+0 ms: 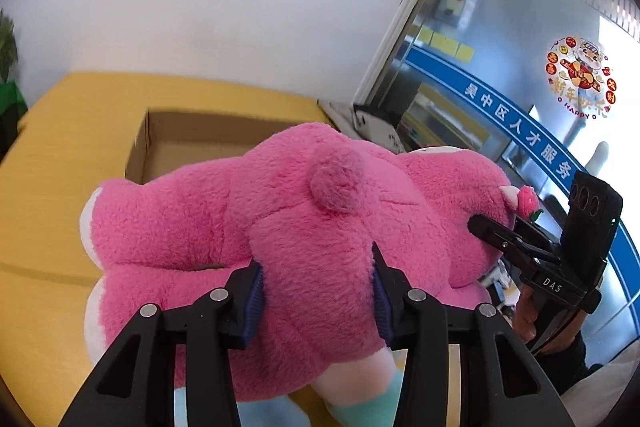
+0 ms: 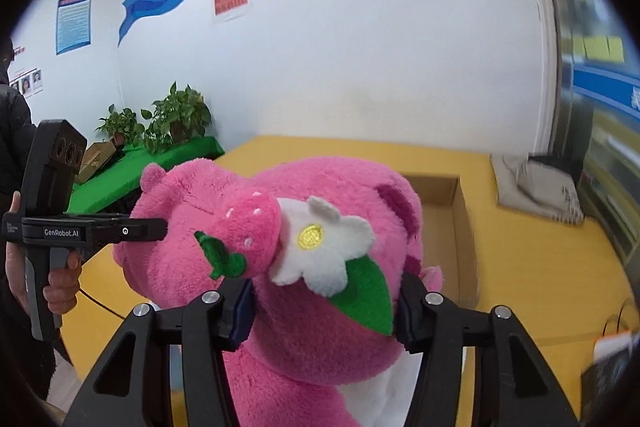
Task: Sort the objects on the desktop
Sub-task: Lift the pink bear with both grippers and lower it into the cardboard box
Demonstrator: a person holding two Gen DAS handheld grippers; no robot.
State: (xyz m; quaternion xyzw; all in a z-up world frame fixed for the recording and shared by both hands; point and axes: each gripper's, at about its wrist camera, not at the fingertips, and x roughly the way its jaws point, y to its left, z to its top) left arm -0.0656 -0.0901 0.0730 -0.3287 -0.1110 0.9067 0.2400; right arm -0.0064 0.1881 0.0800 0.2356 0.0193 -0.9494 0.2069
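Spanning both views, the yellow table carries an open cardboard box toward its far side; the box's visible interior looks bare. A grey bag lies at the table's far right corner, well apart from the box.

Pink plush bear: held clear of the table surface, in front of the box and not yet over it. It is carried between both tools at once.

Left gripper: jaws closed on the bear's lower body, both padded faces pressed into the fur. Right gripper: jaws closed on the bear's head, just below the strawberry and white flower trim. In each wrist view the other tool's tip is seen buried in the plush.

Risk assessment:
- Both grips bear on soft pile, not on firm stuffing. A pad could slide through the fur and let that end drop.
- The two hands must travel together. If they drift apart, the toy stretches and one grip may tear free.
- The bear looks large against the box opening. A low approach could catch a leg or ear on the near wall and push the box along the table.
- Felt trim near the right jaw could snag on release.
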